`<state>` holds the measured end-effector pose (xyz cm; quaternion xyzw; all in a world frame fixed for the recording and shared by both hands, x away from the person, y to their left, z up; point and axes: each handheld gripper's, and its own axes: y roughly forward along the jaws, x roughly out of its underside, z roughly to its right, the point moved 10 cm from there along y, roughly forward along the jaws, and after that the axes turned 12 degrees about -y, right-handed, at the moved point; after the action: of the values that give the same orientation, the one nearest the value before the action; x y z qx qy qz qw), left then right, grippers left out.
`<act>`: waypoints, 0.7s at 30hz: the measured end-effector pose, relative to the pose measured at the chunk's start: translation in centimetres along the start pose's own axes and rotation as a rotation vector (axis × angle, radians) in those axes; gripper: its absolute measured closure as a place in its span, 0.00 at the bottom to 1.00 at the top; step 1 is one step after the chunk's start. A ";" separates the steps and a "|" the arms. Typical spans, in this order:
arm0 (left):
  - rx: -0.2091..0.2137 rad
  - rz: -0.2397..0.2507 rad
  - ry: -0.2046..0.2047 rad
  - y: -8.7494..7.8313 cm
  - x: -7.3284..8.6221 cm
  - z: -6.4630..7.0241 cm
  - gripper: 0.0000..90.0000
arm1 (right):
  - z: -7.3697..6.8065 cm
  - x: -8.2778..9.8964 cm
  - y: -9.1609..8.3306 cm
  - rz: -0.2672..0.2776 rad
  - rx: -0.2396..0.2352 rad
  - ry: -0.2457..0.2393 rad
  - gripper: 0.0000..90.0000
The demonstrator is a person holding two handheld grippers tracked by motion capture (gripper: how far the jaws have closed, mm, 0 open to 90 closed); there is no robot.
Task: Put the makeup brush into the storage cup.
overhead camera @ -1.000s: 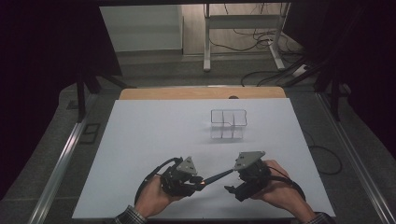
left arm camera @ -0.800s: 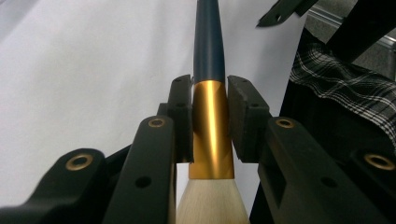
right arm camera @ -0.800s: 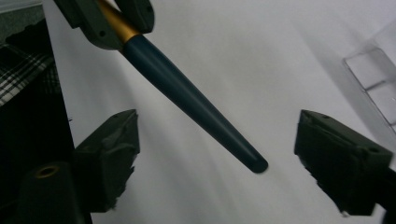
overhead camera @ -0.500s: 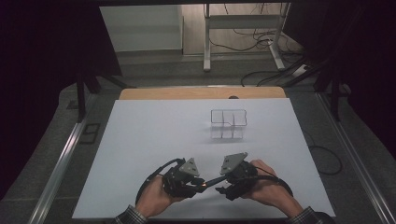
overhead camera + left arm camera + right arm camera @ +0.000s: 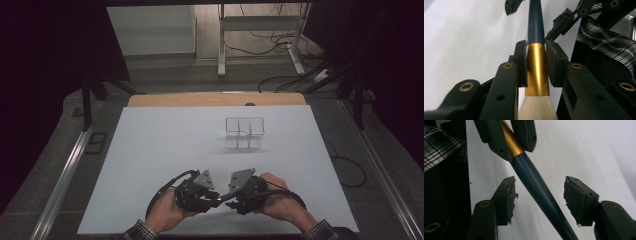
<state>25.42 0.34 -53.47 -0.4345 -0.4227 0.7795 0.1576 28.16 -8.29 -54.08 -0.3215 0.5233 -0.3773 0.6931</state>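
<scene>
Left gripper (image 5: 536, 62) was pinched tight on the gold ferrule (image 5: 537, 70) of a brush (image 5: 535, 22), pale bristles toward the hand and the dark blue handle running out toward the other tool. It sat low over the near edge of the white table (image 5: 160, 150), just in front of the person.

What had changed was on the other side. A second earlier the right gripper (image 5: 539, 197) stood apart from its partner; now it had slid in until the two grey top plates nearly met, and its jaws had just been closing. From its own camera the blue handle ran slantwise between the worn pads (image 5: 507, 195), yet neither pad touched it; a gap showed on both sides. To my eye this was a handover about to be completed: a little more squeeze and the right side would have the handle.

Room was plentiful. The clear divided box (image 5: 244, 132) stood well apart, farther up the table, and the surface between lay bare. The table's near edge was close beneath both hands.
</scene>
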 end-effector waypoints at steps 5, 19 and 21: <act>0.005 -0.005 -0.004 0.2 0.0 0.1 0.81 | -0.2 -0.5 0.2 0.012 -0.016 -0.021 0.51; 0.037 -0.020 0.011 0.4 0.0 0.3 0.80 | -1.3 -1.1 0.7 -0.003 -0.066 -0.141 0.75; 0.056 0.029 -0.010 0.2 -0.5 0.2 0.77 | -1.8 -1.1 0.7 -0.012 -0.089 -0.143 0.82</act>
<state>25.59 -0.21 -53.34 -0.4320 -0.3950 0.7956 0.1563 26.38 -7.07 -54.62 -0.3812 0.4866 -0.3340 0.7116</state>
